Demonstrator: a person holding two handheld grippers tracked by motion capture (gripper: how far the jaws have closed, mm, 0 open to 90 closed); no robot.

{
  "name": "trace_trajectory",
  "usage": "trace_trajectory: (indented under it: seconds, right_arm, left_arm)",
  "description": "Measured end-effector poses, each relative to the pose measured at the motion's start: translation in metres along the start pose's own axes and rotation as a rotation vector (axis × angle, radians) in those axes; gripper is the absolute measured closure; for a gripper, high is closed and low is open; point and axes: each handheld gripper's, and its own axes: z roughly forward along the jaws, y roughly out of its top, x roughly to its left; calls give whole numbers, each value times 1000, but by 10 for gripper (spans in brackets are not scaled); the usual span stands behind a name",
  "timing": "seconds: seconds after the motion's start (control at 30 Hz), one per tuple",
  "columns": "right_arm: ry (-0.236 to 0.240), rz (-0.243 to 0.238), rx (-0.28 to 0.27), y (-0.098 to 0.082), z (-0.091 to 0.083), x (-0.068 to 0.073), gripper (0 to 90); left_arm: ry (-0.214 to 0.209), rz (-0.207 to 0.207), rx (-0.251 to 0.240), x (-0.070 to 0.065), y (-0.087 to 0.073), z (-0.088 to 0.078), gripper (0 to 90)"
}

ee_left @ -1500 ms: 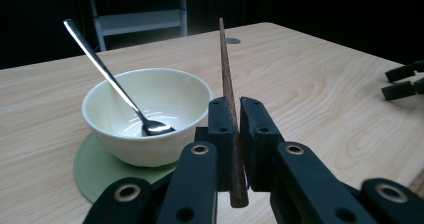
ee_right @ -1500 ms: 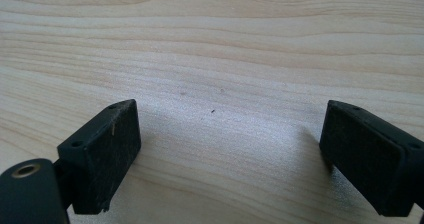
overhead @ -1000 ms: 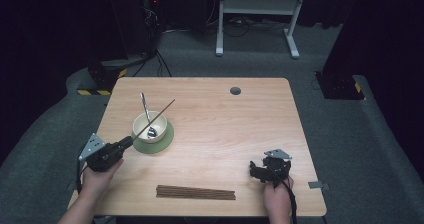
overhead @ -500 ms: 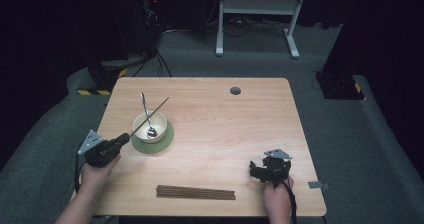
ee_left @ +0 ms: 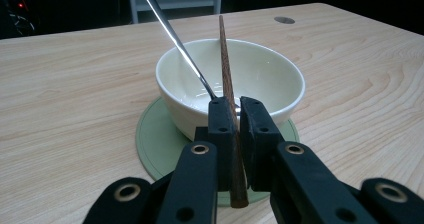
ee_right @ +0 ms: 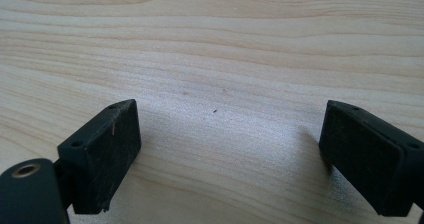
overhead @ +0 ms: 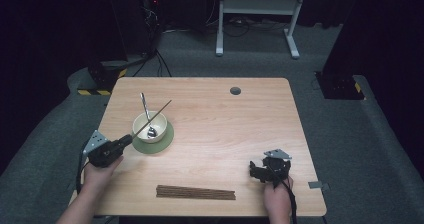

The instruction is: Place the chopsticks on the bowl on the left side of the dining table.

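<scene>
Near the left edge of the pale wooden table [overhead: 225,129], the left gripper [overhead: 123,143] pinches one dark brown wooden chopstick [ee_left: 227,79] between its pressed pads, the stick slanting up over the cream ceramic bowl [overhead: 149,126], which sits on a round green coaster [overhead: 167,139] with a metal spoon [overhead: 145,111] leaning inside. The step in hand looks like placing this chopstick into the bowl; next the tip likely needs lowering past the rim before release. Along the front edge lies a row of dark wooden chopsticks [overhead: 196,192]. Toward the front right corner the right gripper [overhead: 256,170] rests low, jaws spread over bare wood
</scene>
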Motion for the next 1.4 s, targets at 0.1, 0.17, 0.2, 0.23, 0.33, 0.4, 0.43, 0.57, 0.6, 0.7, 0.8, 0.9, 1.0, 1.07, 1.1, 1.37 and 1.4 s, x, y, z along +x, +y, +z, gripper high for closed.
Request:
trace_trajectory:
  seconds: [0.1,0.17,0.2,0.23,0.33,0.4,0.43,0.57,0.6,0.7,0.8,0.9,1.0,1.07,1.1,1.37,1.4]
  right_arm:
    - [2,-3,-1,0,0,0,94]
    - [2,-6,-2,0,0,0,97]
    - [3,-6,-1,0,0,1,97]
    - [3,-6,-1,0,0,1,97]
    - [3,-7,-1,0,0,1,96]
    - [3,-7,-1,0,0,1,97]
    - [3,-6,-2,0,0,1,97]
    - [3,-7,-2,0,0,1,97]
    - [3,-7,-2,0,0,1,97]
    - [3,-6,-1,0,0,1,97]
    - [3,-6,-2,0,0,1,97]
    - [3,-6,-1,0,0,1,97]
    - [3,-7,-2,0,0,1,96]
    - [3,-6,-1,0,0,1,96]
    - [3,-6,-2,0,0,1,96]
    - [4,-7,-1,0,0,1,94]
    - [4,-7,-1,0,0,1,94]
  left_arm:
    - [3,-3,1,-1,0,1,838]
    - [3,1,5,-1,-1,2,838]
    - [2,3,7,-1,-1,2,837]
    - [2,6,9,-2,-1,2,837]
    - [2,6,12,-2,-1,3,836]
    - [1,6,14,-2,-1,3,835]
    - [1,6,14,-2,-1,3,835]
    - [0,12,16,-3,-2,4,832]
    - [1,16,19,-3,-2,4,831]
    - [3,13,18,-4,-2,4,790]
    - [6,8,18,-4,-1,4,747]
    - [9,4,12,-4,-1,2,715]
    - [16,5,11,-6,0,-2,687]
    - [26,14,8,-7,1,-4,681]
    - [27,12,8,-8,1,-6,680]
    - [19,29,34,-17,2,-16,671]
    - [18,38,40,-19,2,-17,669]
